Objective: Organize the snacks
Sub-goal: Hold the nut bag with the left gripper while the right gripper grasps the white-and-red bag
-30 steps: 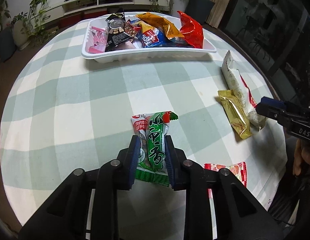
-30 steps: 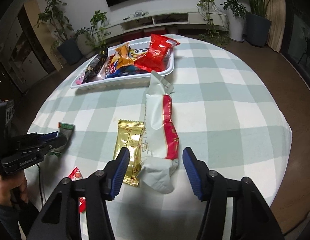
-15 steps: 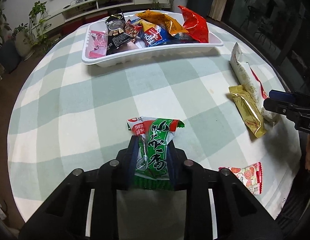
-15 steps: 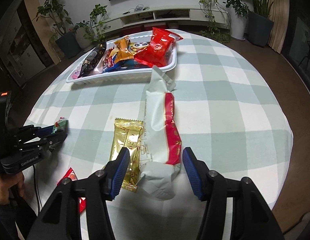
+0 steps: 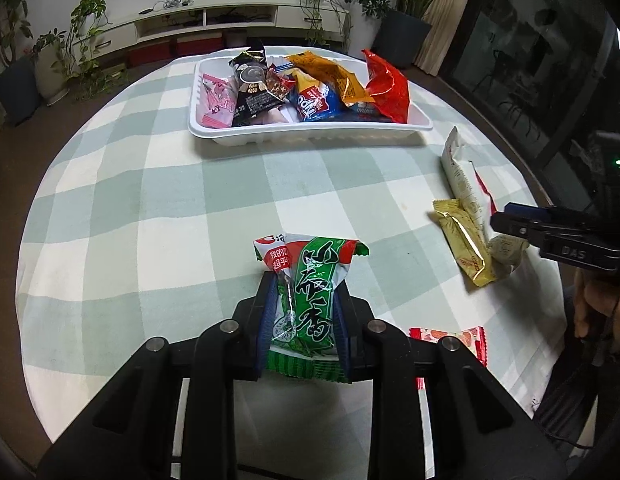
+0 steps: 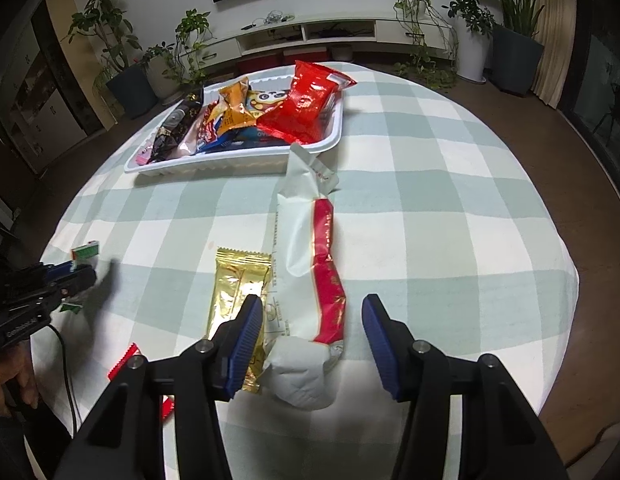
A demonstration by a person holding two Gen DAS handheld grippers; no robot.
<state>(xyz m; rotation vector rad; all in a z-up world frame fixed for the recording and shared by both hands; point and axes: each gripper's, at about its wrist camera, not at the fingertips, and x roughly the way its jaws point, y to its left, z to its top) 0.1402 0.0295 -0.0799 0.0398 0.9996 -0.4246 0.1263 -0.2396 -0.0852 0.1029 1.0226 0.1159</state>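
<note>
— Left gripper (image 5: 305, 320)?
— Clamped on green packet (image 5: 310, 300), pads pressing both sides; second packet with red print (image 5: 275, 254) pinched alongside. Both raised clear of checked tablecloth (image 5: 149, 200), near the table's front edge.
— Right gripper (image 6: 312, 320)?
— Jaws spread, just been closing a little. Lower end of long white-and-red packet (image 6: 305, 264) between the pads, not pressed. Left pad over the gold packet (image 6: 233, 292), contact unclear.
— Placement of those two?
— Flat on the cloth, side by side, edges touching, toward the table's right side.
— Tray (image 5: 310, 132)?
— White, at the far edge. Holding a red bag (image 5: 384, 84), orange bag (image 5: 330, 74), blue bag (image 5: 310, 104), black packet (image 5: 249, 92), pink packet (image 5: 215, 100).
— Anything else?
— Small red-and-white packet (image 5: 454, 340) flat near the front edge, right of the left gripper.
</note>
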